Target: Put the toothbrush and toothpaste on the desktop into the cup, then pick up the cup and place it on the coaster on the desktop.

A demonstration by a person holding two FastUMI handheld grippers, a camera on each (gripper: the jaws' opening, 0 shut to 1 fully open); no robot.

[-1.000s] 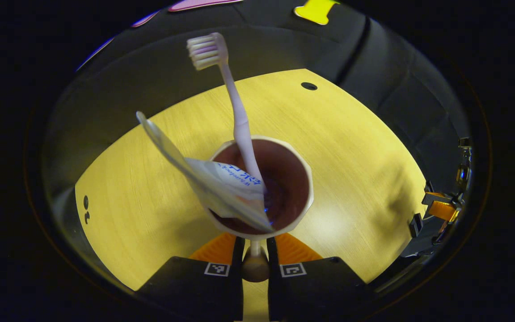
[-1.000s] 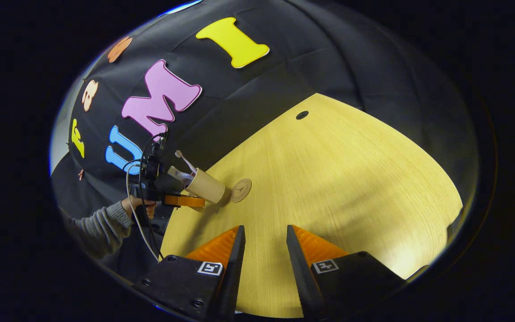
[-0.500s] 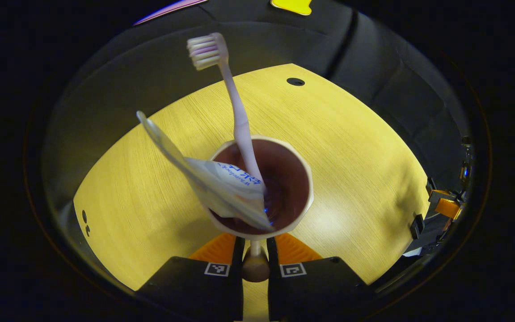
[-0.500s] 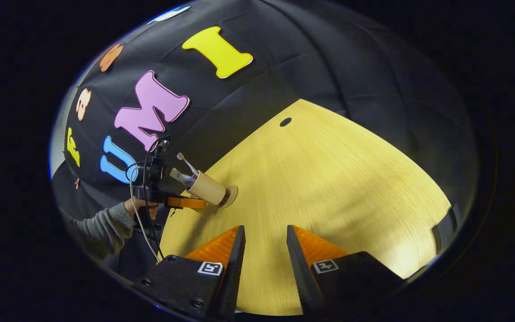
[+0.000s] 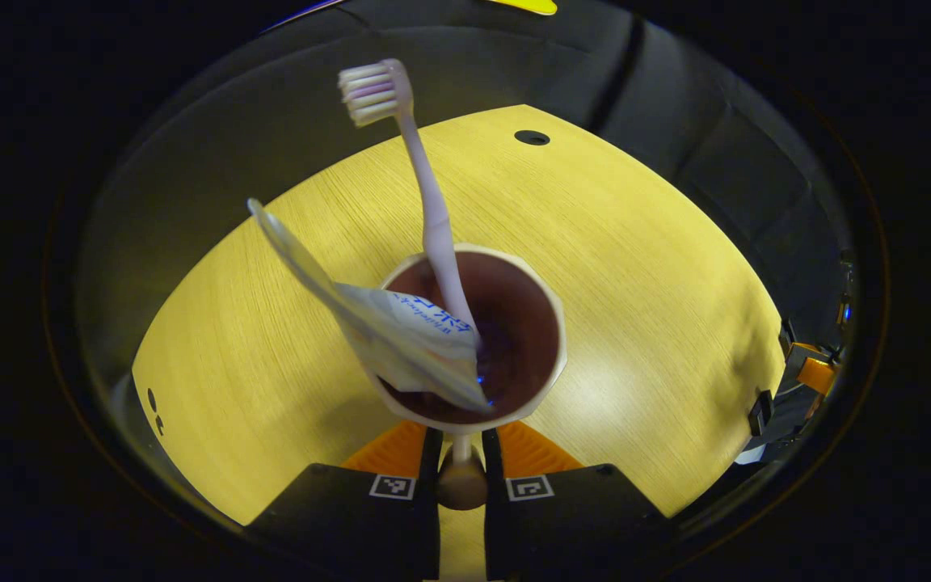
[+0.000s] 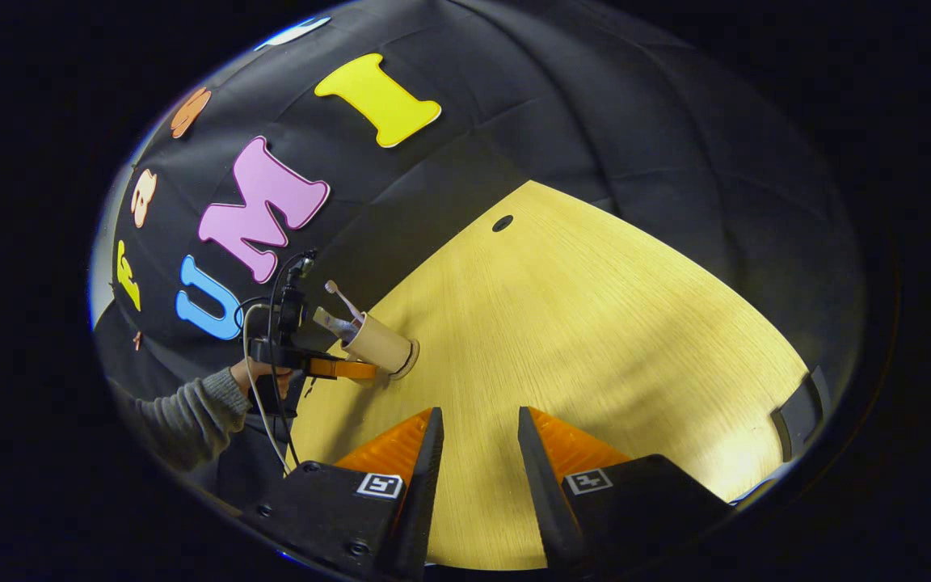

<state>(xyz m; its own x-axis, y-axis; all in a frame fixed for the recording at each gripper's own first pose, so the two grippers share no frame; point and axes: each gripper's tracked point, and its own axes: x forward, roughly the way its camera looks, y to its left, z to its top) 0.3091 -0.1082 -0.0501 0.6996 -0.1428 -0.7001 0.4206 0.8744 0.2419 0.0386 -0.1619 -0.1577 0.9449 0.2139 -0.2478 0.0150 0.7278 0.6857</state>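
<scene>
The tan cup (image 5: 506,339) with a dark inside sits right in front of my left gripper (image 5: 461,440), whose fingers are shut on the cup's near wall. A pale toothbrush (image 5: 425,186) stands in the cup, bristles up. A white toothpaste tube (image 5: 368,315) leans out to the left. In the right gripper view the cup (image 6: 377,343) is tilted, with its base over the round coaster (image 6: 410,360) on the wooden desktop (image 6: 595,339); I cannot tell if they touch. My right gripper (image 6: 478,420) is open over bare desktop, far from the cup.
A person's hand and grey sleeve (image 6: 199,404) hold the left gripper (image 6: 328,368) at the desktop's left edge. A small dark hole (image 5: 532,137) marks the far part of the desktop (image 5: 659,267). The right gripper (image 5: 797,384) shows at the desktop's right edge.
The cup, held in my left gripper, has travelled onto the coaster, which now shows as only a rim at its base. The right gripper has stayed open and drifted slightly.
</scene>
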